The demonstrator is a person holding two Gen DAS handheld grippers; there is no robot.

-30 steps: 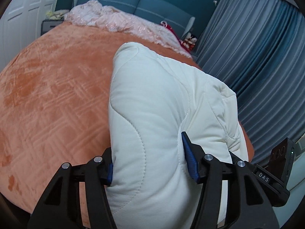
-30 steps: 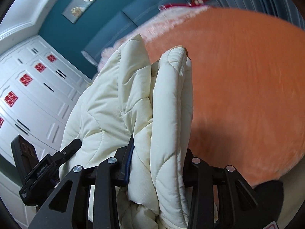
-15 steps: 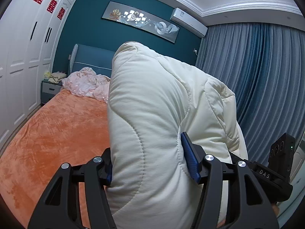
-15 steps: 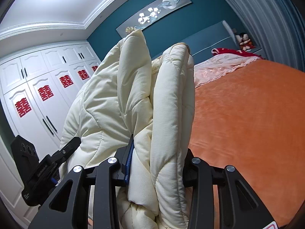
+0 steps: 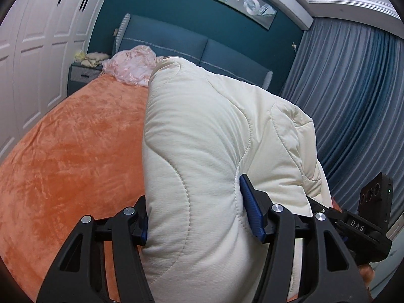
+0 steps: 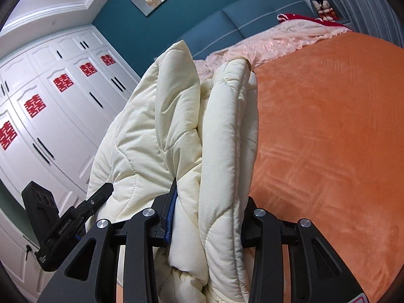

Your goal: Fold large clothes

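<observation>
Both grippers clamp the cream quilted jacket [image 5: 202,151] up off the orange bed [image 5: 75,151], likely to carry the bunched bulk as one piece for laying out flat; left gripper [image 5: 194,214] has its jaws fairly wide around one thick padded roll, right gripper [image 6: 207,217] has its jaws narrower, pinching several stacked layers. Jacket hangs in the air above the bedspread, not lying on it; it looks puffy, wavy-stitched, creased and doubled over, so probably springy and prone to unfolding once let go.
</observation>
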